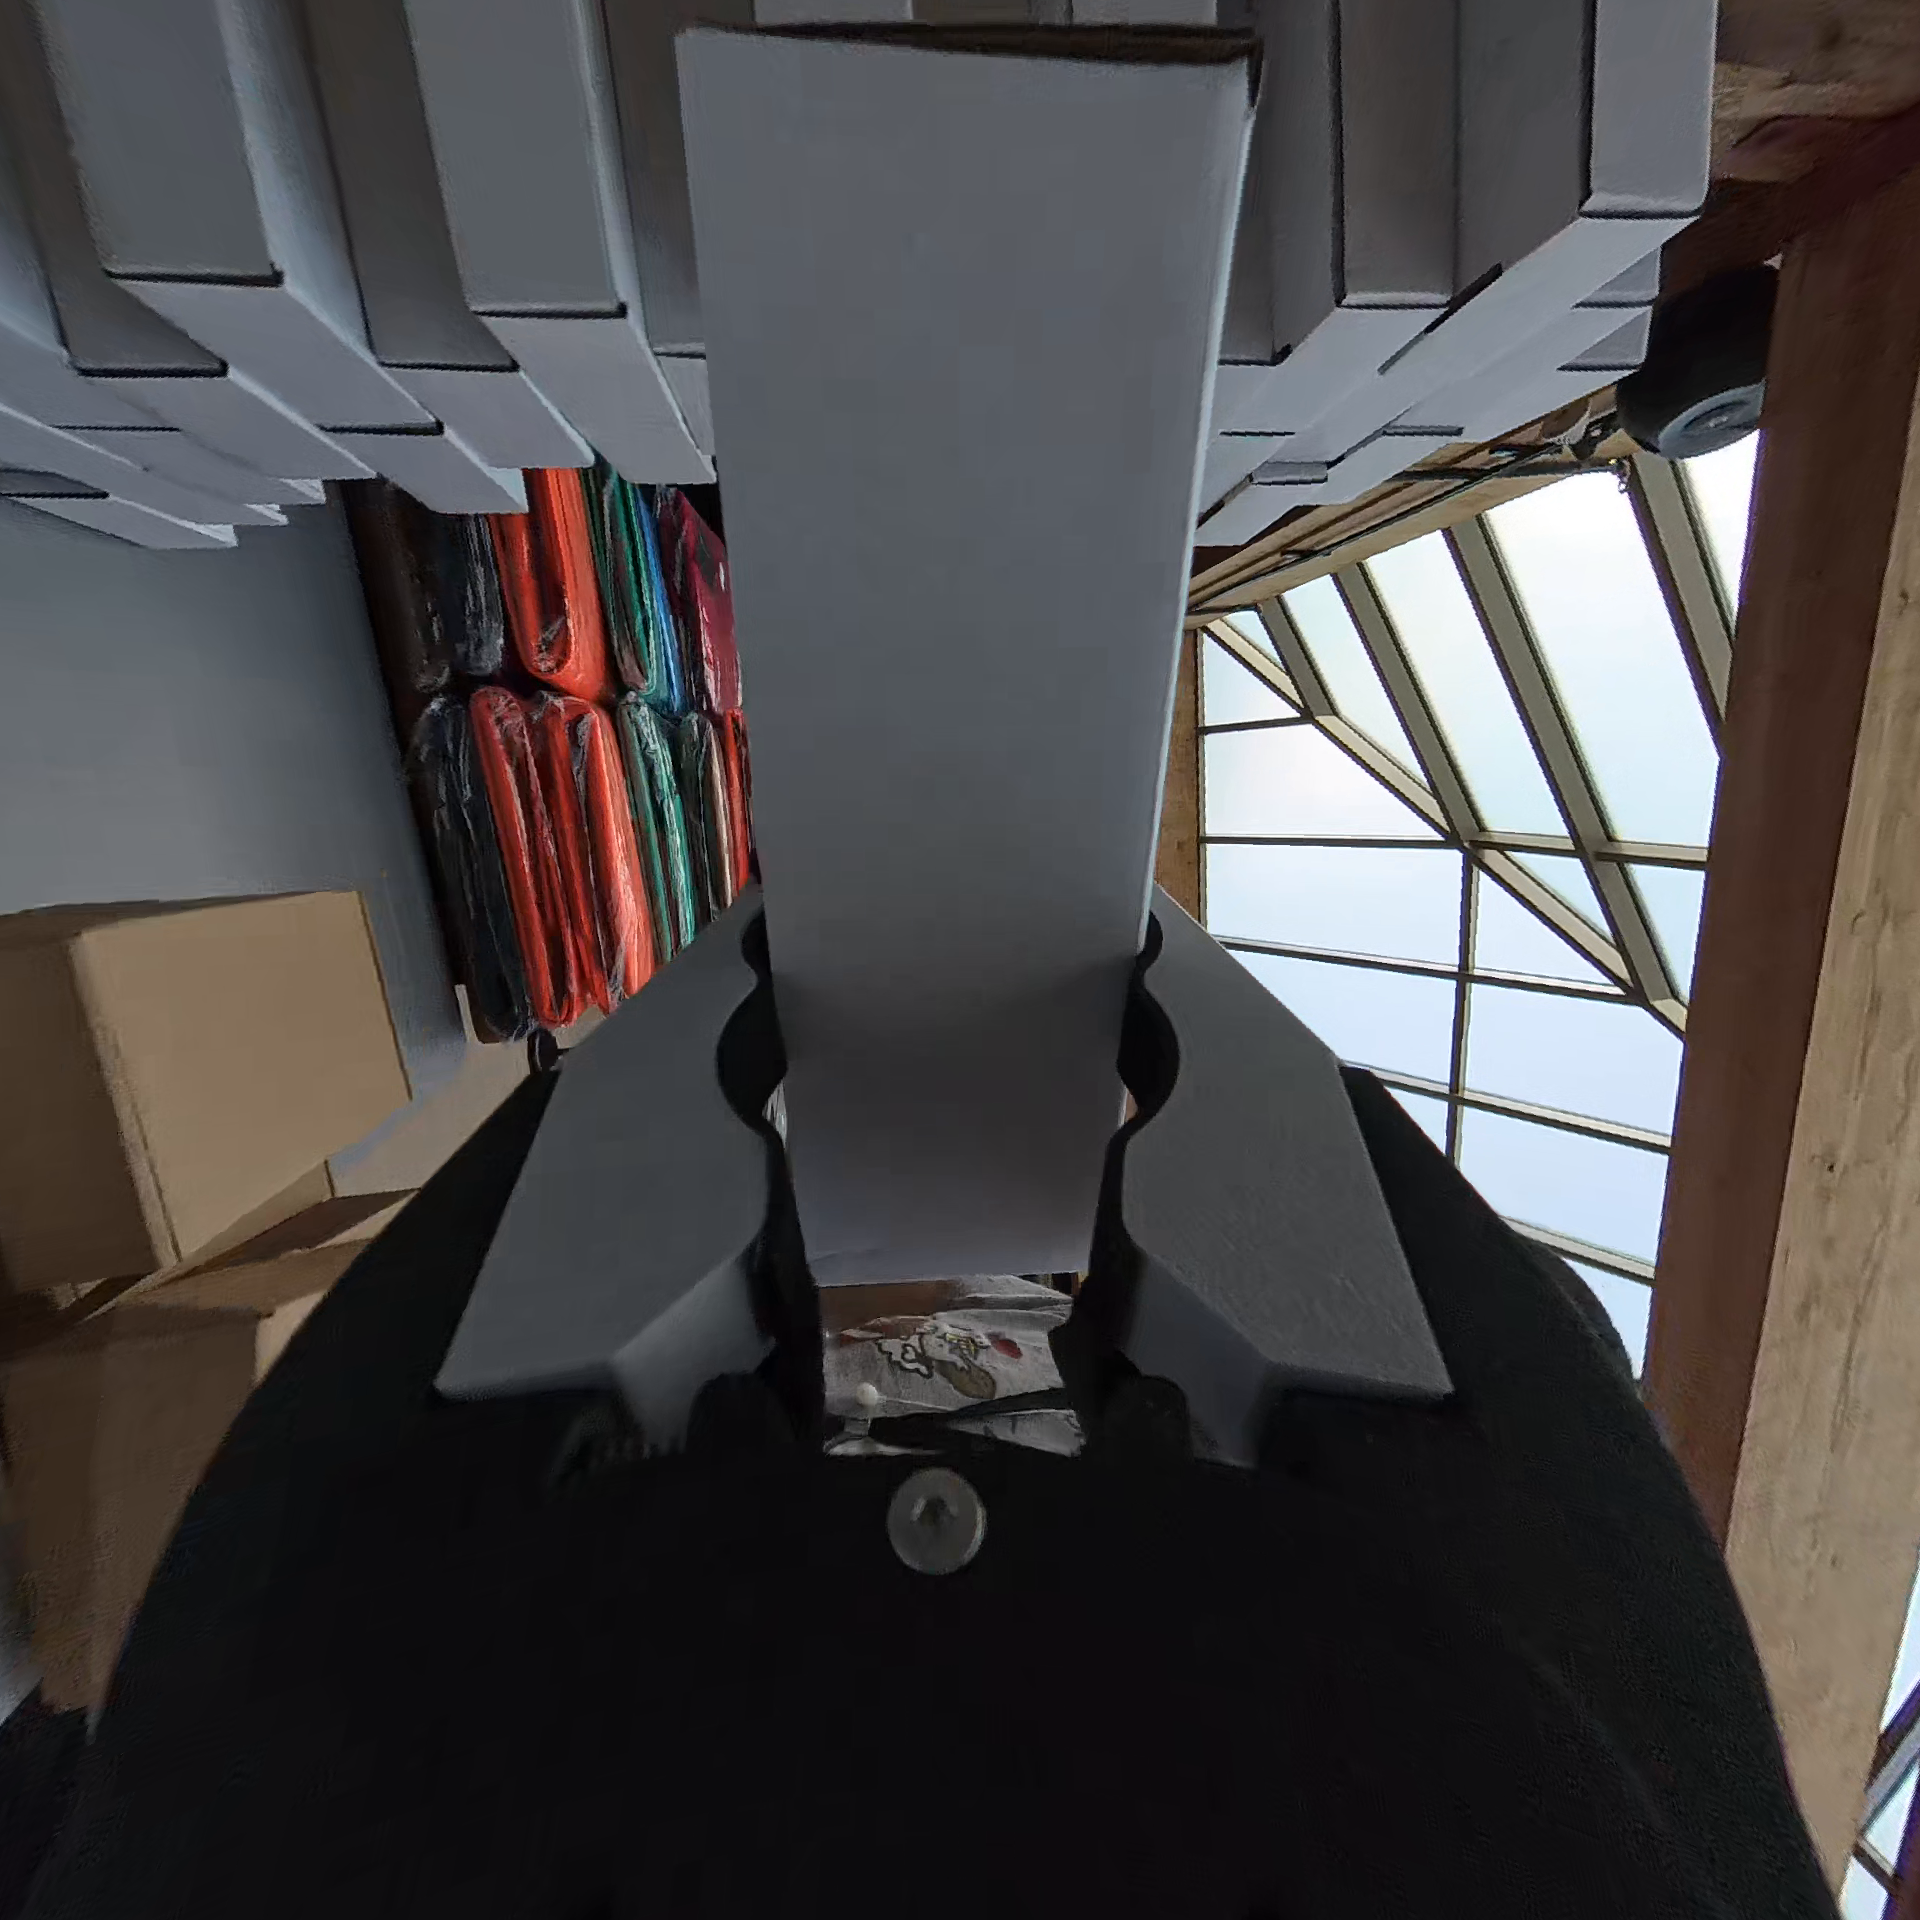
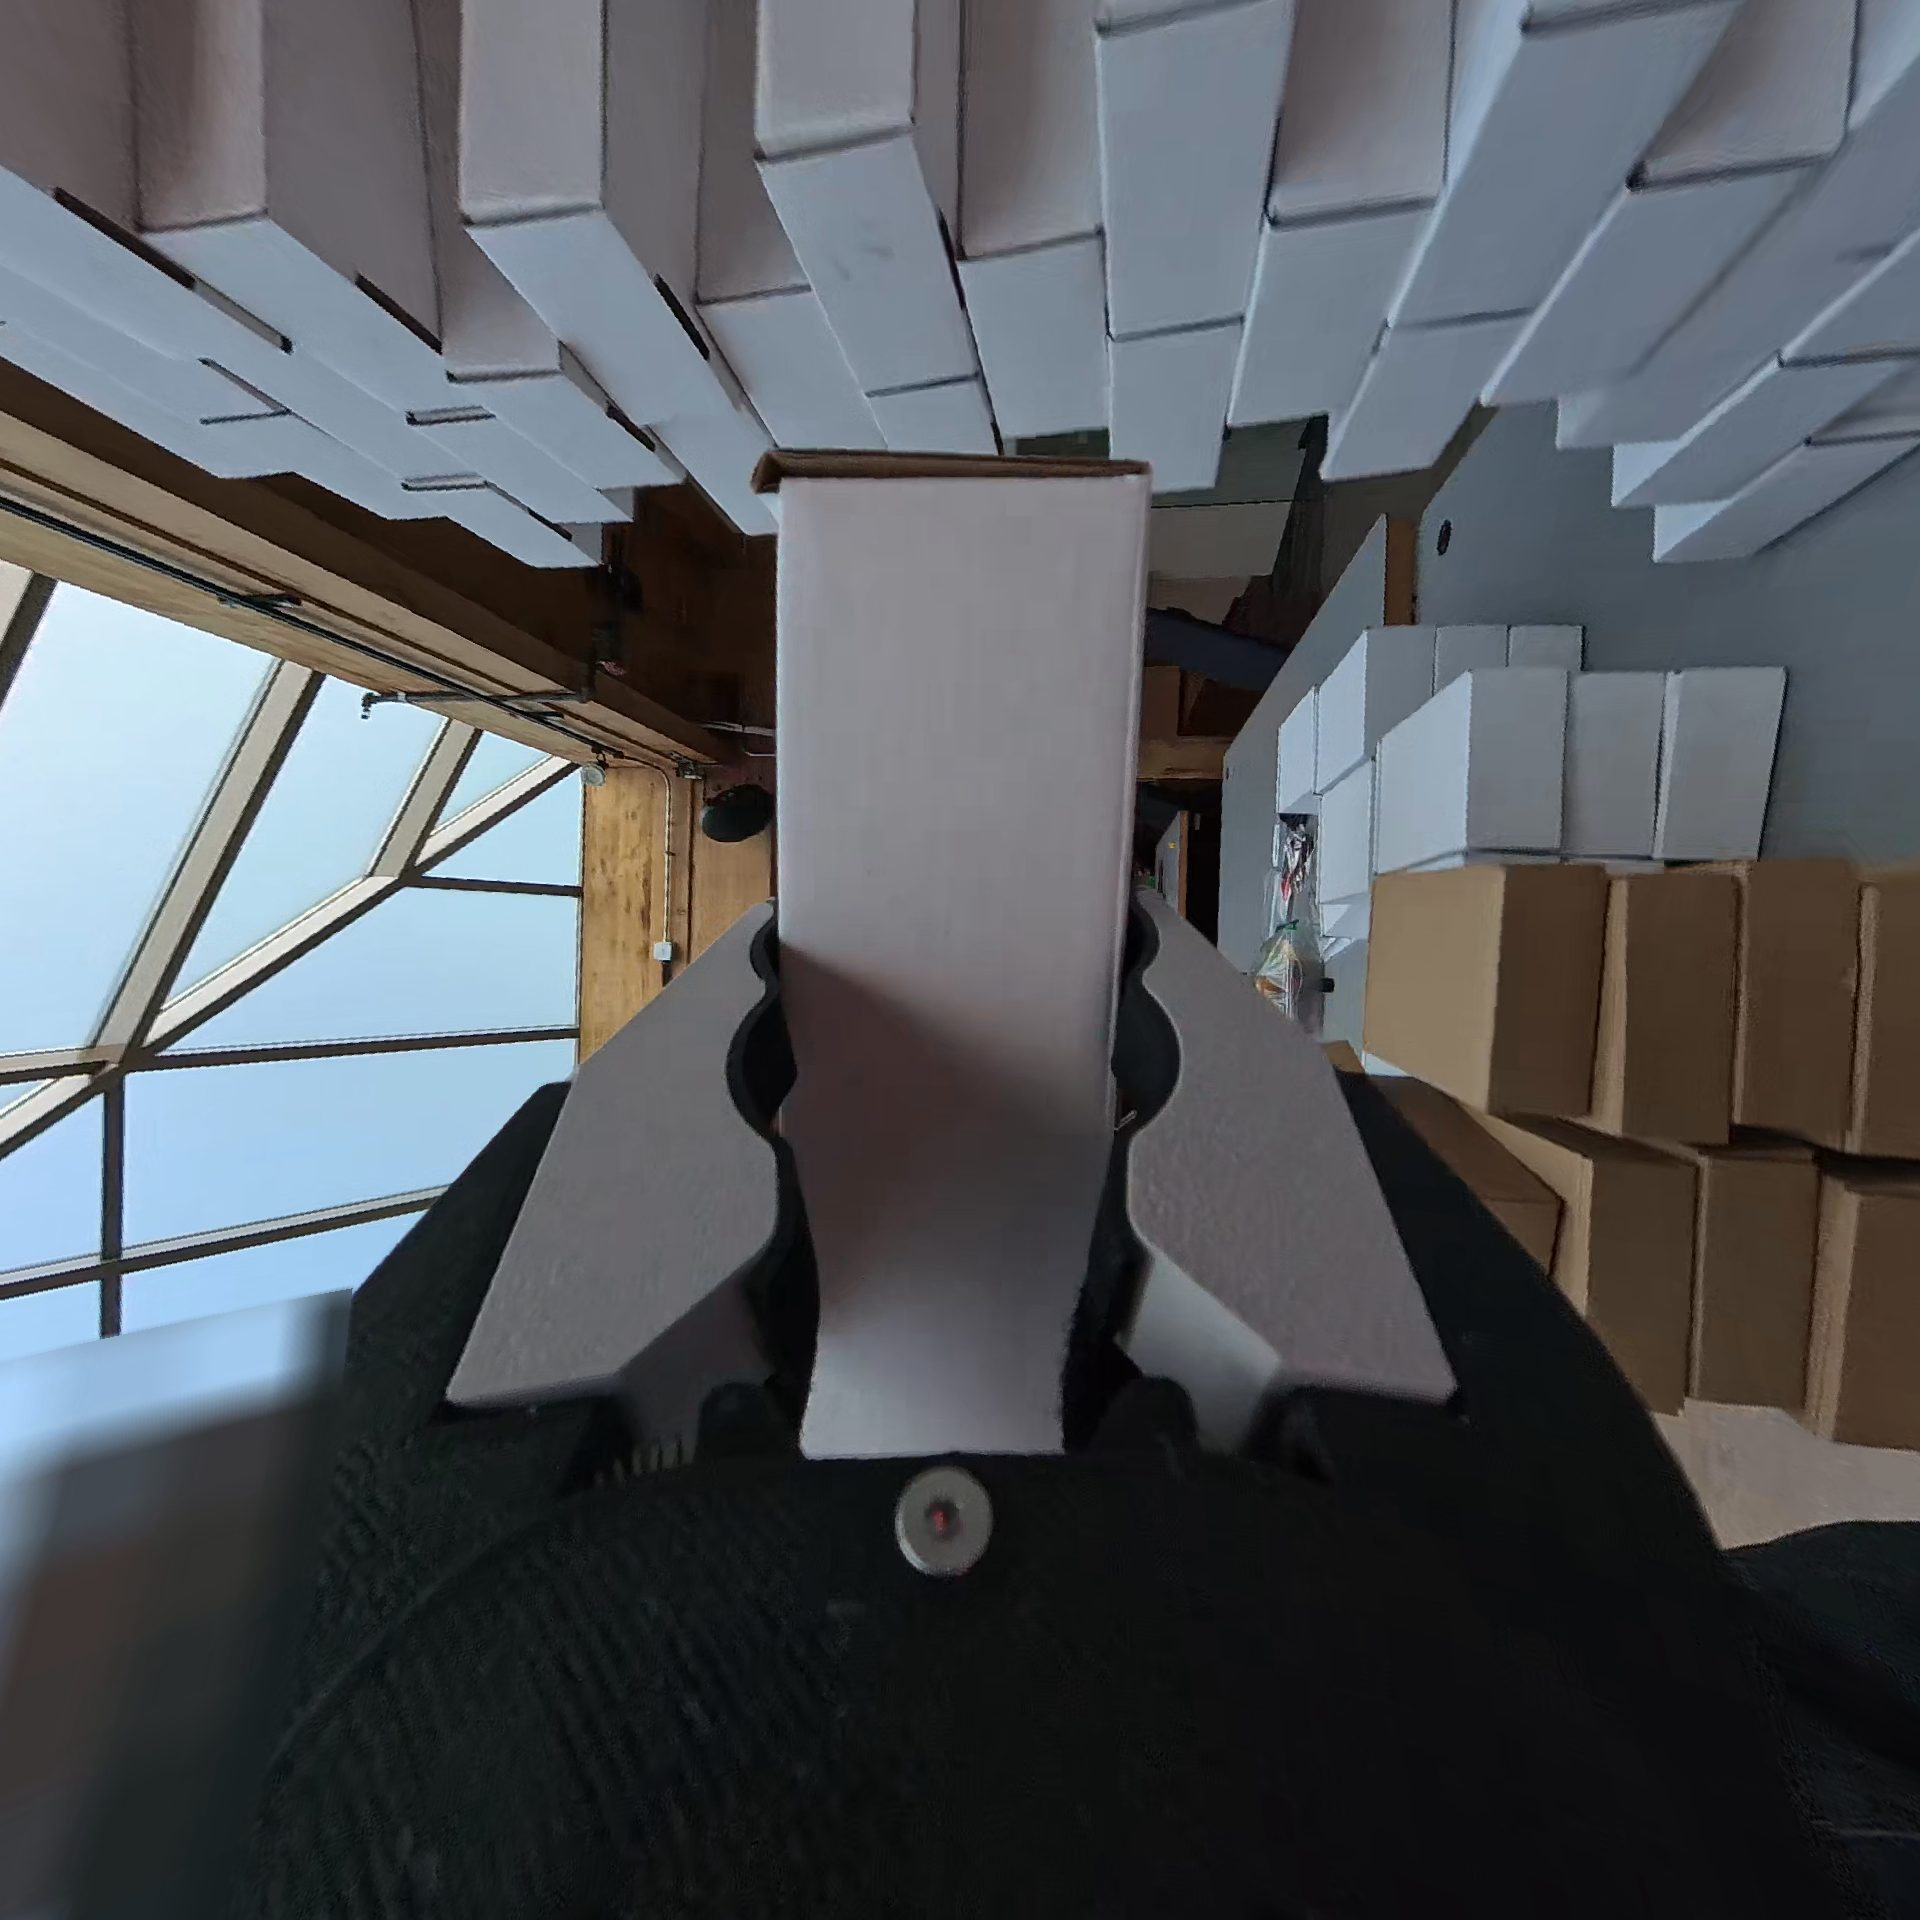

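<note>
Between left gripper (image 1: 951, 935) fingers: white box (image 1: 961, 520); right gripper (image 2: 951, 935): white carton (image 2: 951, 727)

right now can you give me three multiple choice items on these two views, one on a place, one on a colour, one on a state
1. Where do the brown cartons stand in the right wrist view?
A. right of the tool
B. left of the tool
C. between its fingers

2. What colour is the flat cardboard piece in the left tool?
A. brown
B. white
C. orange

3. How is the right tool?
A. open and empty
B. shut on a white cardboard piece
C. shut on a bag

Answers:
1 A, they are stacked at the right edge.
2 B, its broad face is white.
3 B, both fingers press its edges.
</note>
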